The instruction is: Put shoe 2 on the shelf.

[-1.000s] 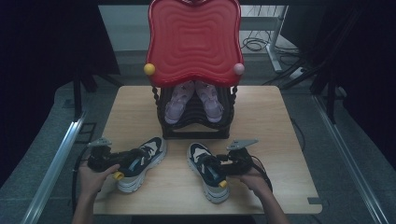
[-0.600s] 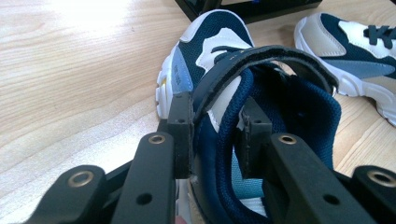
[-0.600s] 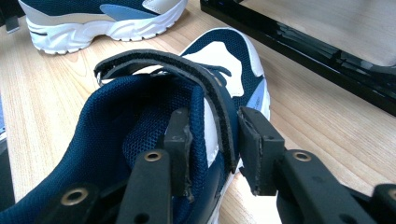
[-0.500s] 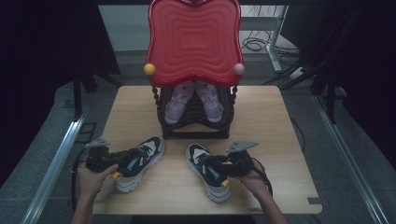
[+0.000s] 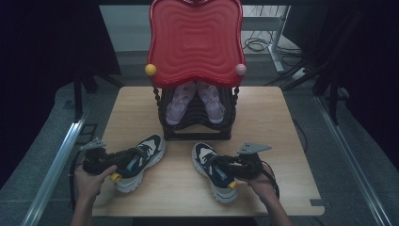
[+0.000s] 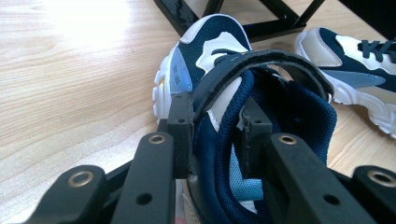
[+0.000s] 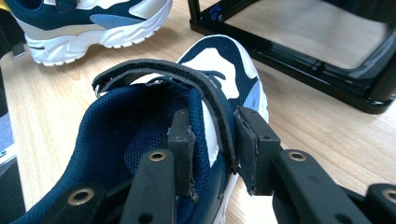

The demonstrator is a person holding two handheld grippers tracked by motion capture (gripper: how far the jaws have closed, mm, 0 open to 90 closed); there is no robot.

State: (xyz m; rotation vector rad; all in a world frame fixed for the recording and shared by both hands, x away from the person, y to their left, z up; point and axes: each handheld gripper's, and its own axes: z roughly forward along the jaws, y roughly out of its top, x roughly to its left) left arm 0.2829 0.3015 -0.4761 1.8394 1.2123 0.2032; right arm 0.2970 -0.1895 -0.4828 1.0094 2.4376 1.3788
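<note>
black rack (image 5: pixel 197 129) holds pink shoes (image 5: pixel 195 101); left tongs (image 6: pixel 212 135) and right tongs (image 7: pixel 212 140) each pinch a navy sneaker's collar.

Hardly any writing can be read. The left shoe (image 6: pixel 205 79) carries small lettering on the light-blue patch at its side, seen in the left gripper view, but it is too small to make out. The black rack frame (image 7: pixel 299 56) bears a small blue mark near its corner in the right gripper view, also illegible.
</note>
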